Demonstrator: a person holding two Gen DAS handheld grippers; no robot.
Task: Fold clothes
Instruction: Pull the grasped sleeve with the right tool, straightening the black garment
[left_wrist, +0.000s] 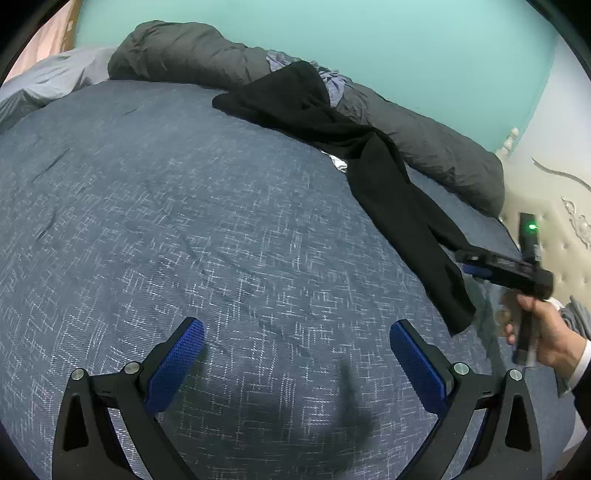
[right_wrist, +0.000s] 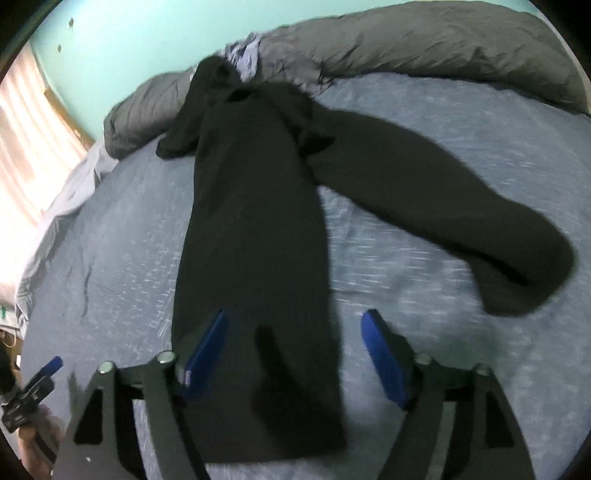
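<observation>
Left wrist view
Left gripper (left_wrist: 297, 341): jaws spread wide, nothing between the blue pads, hanging over the bare blue bedspread (left_wrist: 166, 221).
Black trousers (left_wrist: 369, 166): lying at the far right of the bed, waist end up against the grey duvet (left_wrist: 424, 140), one leg running toward the bed's right edge.
Right gripper (left_wrist: 476, 267): held in the person's right hand (left_wrist: 543, 332), just beside the leg's end; from here I cannot tell how its jaws stand.

Right wrist view
Right gripper (right_wrist: 295, 341): jaws wide apart, gripping nothing; the near leg of the black trousers (right_wrist: 251, 221) lies flat beneath and between the fingers, pads not pressing it.
Other leg: angled off to the right across the bedspread (right_wrist: 443, 314).
Left gripper (right_wrist: 37, 384): at the lower left edge, blurred.
</observation>
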